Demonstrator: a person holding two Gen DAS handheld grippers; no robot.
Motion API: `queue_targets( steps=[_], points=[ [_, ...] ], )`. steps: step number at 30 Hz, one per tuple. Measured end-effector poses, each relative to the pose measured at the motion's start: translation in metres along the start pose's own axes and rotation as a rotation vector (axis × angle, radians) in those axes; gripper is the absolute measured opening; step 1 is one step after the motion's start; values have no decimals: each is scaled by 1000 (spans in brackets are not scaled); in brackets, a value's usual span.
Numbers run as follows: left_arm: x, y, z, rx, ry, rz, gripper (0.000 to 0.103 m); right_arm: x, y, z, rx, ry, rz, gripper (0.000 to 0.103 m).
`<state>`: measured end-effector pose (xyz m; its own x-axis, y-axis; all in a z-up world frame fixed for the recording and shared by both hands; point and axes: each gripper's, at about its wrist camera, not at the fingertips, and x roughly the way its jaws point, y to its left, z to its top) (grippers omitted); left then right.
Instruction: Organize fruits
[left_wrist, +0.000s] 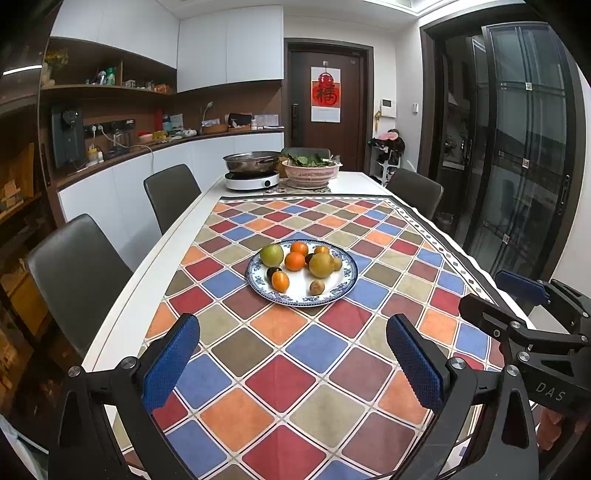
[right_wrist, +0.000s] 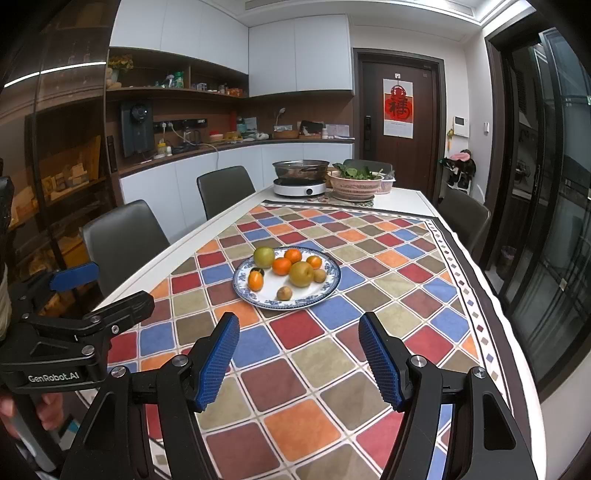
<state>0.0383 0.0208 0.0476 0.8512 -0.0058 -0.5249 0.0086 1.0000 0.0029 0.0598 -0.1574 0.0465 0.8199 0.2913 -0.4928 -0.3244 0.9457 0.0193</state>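
Left wrist view showed the left gripper (left_wrist: 293, 363) closest, low over the tablecloth (left_wrist: 280, 384). Its two blue fingers (left_wrist: 171, 360) stood wide apart and held nothing. The right gripper (left_wrist: 517, 291) poked in at the right edge of that view, and how far it was open could not be told from there. In the right wrist view the right gripper (right_wrist: 299, 363) also hung over the cloth, with its blue fingers (right_wrist: 380, 363) spread wide and nothing between them. The left gripper (right_wrist: 79, 278) showed at the left edge there.

A bit farther, in the middle of the colorful checked cloth, sat a blue and white plate (left_wrist: 347, 284) with the fruit on it. A small brown fruit (left_wrist: 317, 287) lay at the near side of the plate. A little orange fruit (left_wrist: 280, 280) lay at the near left, touching a dark fruit (left_wrist: 272, 272) behind it. A big yellow-brown pear (left_wrist: 321, 264) sat in the middle, beside an orange (left_wrist: 294, 261). A green apple (left_wrist: 271, 255) sat at the far left of the plate.

Gray chairs (left_wrist: 79, 266) stood along the left side of the table. At the far end were a metal pot (left_wrist: 252, 161) on a white cooker (left_wrist: 252, 180) and a pink basket (left_wrist: 311, 173) of green leaves. A dark door (left_wrist: 325, 107) with a red sign stood behind.
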Motion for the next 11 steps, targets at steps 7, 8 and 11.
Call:
queue_targets(
  steps=[7, 8, 11],
  points=[
    [-1, -1, -1, -1, 2, 3, 103, 0, 0, 0, -1, 0, 1, 68],
    [0, 0, 0, -1, 2, 2, 103, -1, 0, -1, -1, 1, 0, 68],
    [0, 0, -1, -2, 4, 2, 103, 0, 0, 0, -1, 0, 0, 68]
  ],
)
